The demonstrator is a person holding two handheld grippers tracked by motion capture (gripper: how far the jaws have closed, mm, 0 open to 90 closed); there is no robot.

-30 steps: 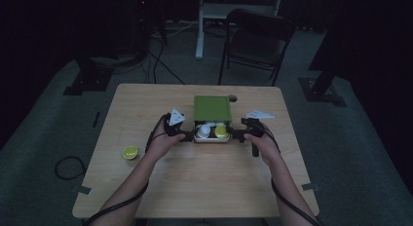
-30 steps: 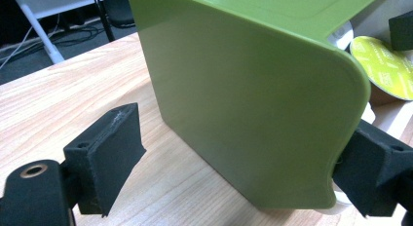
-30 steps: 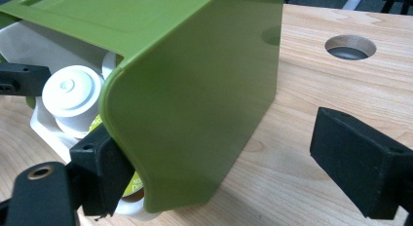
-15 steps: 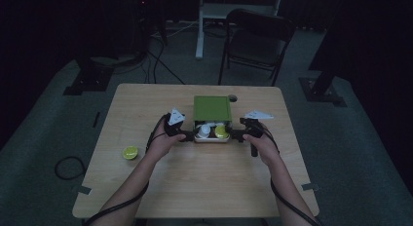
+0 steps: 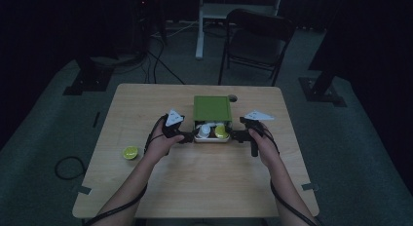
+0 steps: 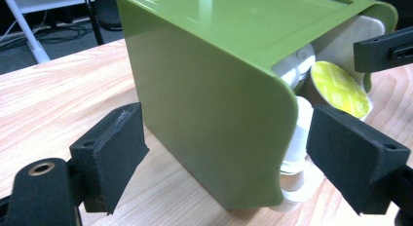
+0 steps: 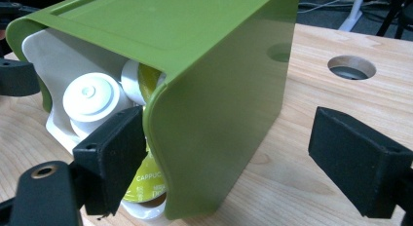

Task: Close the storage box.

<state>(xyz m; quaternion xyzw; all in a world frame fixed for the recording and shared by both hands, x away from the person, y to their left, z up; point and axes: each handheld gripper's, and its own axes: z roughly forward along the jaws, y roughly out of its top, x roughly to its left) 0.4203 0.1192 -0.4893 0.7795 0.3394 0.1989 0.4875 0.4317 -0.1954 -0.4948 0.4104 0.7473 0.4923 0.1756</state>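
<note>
Left gripper (image 5: 187, 137): your jaws stand part open at the near left corner of the green box (image 5: 212, 108). They have just been closing a little, with the box's corner between them, and the pads (image 6: 111, 153) do not yet press on it.
Right gripper (image 5: 235, 135): open at the near right corner. One pad (image 7: 114, 155) lies against the box's front edge, the other pad (image 7: 358, 160) stands well clear of the side wall, so nothing is held.
Green box: it sits mid-table, towards the far edge, its open front facing you.
White drawer (image 5: 210, 137): it sticks out of the box's front, carrying white capsules (image 7: 90, 98) and a yellow-green foil-topped capsule (image 6: 339, 87).
Step in hand: you seem to be steadying the box to work the drawer. Close one gripper on the green shell and the other on the drawer rim alone, then move straight along the drawer's line so the capsules don't tip out.
Loose capsule (image 5: 130, 152): it rests well apart, near the table's left edge.
Table (image 5: 204, 187): pale wood, with a round hole (image 7: 351, 67) beside the box.
Room: dim, with a dark chair (image 5: 255, 38) and cables on the floor behind.
</note>
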